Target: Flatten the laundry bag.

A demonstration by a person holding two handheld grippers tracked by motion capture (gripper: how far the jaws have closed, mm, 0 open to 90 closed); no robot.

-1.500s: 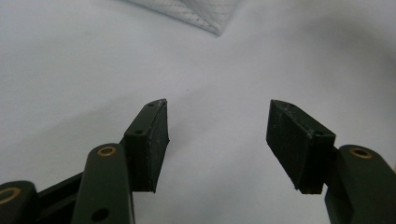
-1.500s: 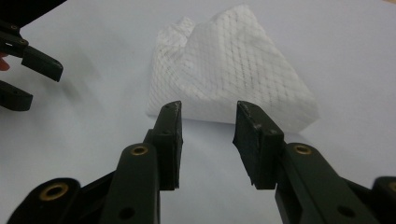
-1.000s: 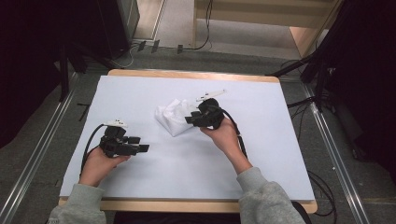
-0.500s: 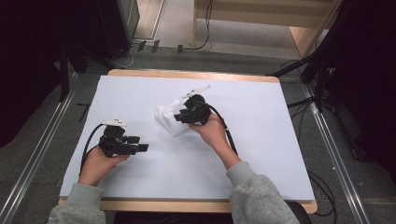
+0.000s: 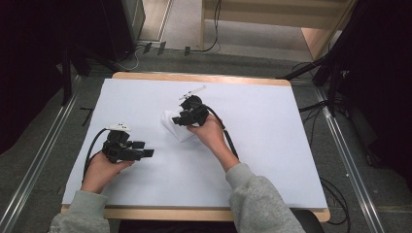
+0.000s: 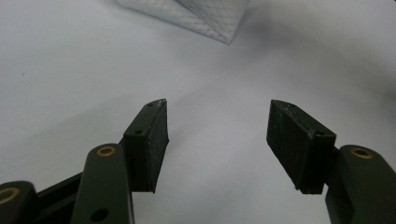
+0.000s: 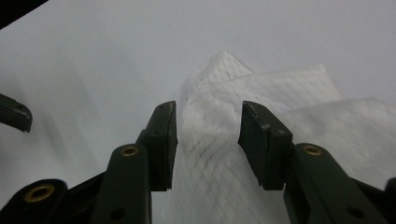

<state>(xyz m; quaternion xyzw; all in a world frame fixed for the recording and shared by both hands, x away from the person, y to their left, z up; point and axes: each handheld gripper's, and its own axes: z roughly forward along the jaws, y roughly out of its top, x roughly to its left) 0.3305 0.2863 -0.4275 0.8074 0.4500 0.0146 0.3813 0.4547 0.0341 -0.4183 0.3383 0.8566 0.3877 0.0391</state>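
- R gripper point(image 7: 208, 140): jaws part-open, narrow gap, straddling a raised ridge of the white cloth point(image 7: 261, 116). Pads sit either side of the fold; whether they're touching it I can't tell. Not clamped yet.
- Same gripper in high view point(image 5: 183, 118): just left of table centre, nose pointing toward 9–10 o'clock, over the cloth's upper part. Hand behind it at 4 o'clock.
- Cloth in high view point(image 5: 174, 127): small crumpled white piece w/ a grid weave, lying on the white table cover point(image 5: 272, 145); a corner pokes out at 7 o'clock from the R gripper.
- L gripper point(image 6: 217, 140): jaws wide, nothing between them, just bare cover below. Tip of the cloth point(image 6: 205, 21) at 12 o'clock, well apart from the pads.
- L gripper in high view point(image 5: 145, 153): 8 o'clock of the cloth, near but not touching, jaws aimed toward 3 o'clock.
- Step in hand, my read: R pinches the ridge to lift or spread the cloth.
- To do it well: lower a touch so the pads take the ridge deep, not just the crest; close square across the fold; thin fabric slips if only a few threads are caught.
- Lift slow & straight; watch the cover doesn't come up w/ it.
- L should probably come in on the free corner at 7 o'clock, low & flat, once R has hold.
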